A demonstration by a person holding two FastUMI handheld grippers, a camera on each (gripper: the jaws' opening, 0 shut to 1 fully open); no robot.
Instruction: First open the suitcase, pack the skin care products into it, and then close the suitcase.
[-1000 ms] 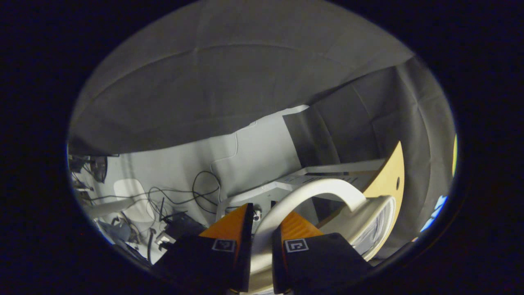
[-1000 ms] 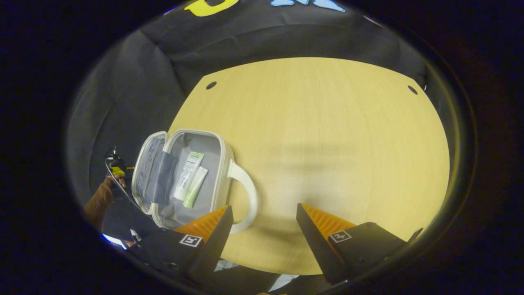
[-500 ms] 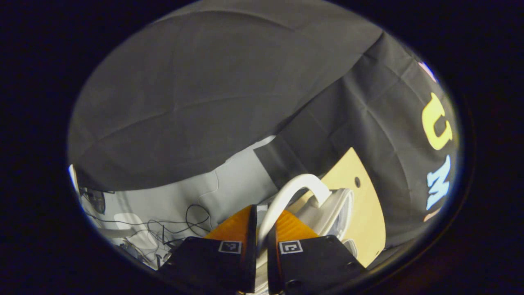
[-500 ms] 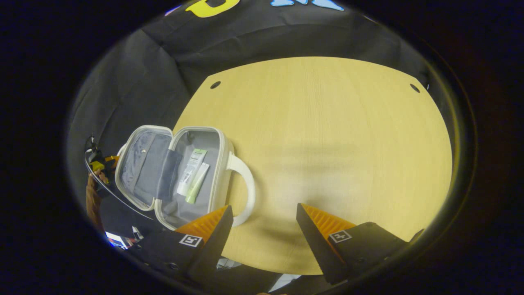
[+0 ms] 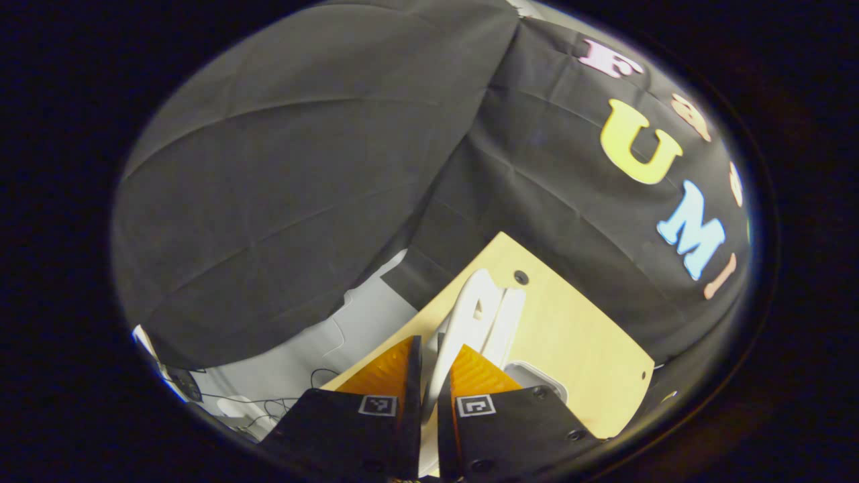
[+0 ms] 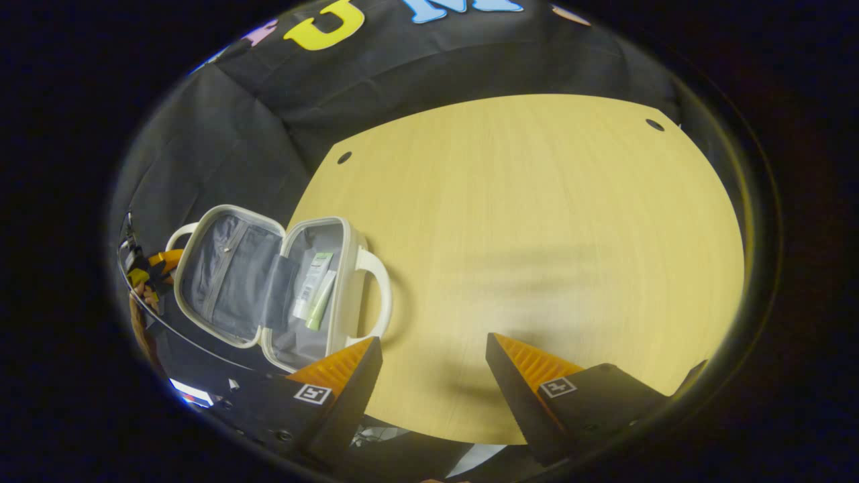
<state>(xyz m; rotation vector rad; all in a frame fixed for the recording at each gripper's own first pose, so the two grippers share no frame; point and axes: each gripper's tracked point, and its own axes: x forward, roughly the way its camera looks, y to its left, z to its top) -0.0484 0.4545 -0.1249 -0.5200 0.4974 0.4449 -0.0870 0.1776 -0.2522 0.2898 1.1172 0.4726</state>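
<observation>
Wooden table (image 6: 537, 255) spans most of the right gripper view, with small dark holes near its far corners; its surface right of the case is bare; small white suitcase (image 6: 268, 282) lies open at the table's left edge, grey-lined, its lid (image 6: 225, 275) swung out leftward past the edge and tilted up; base half rests on the table with its white handle (image 6: 376, 295) pointing right across the wood; lid handle (image 5: 470, 322), a second white loop, sits at the lid's far-left rim; left gripper (image 5: 429, 382) is closed on this lid handle, both orange fingers pressing the white loop between them, seen in the left gripper view; right gripper (image 6: 433, 362) hovers at the near edge of the table, jaws spread wide with nothing between them; two skin care tubes (image 6: 314, 292) lie side by side inside the base half, one white with a green top, one pale green, both lengthwise along the lining.
</observation>
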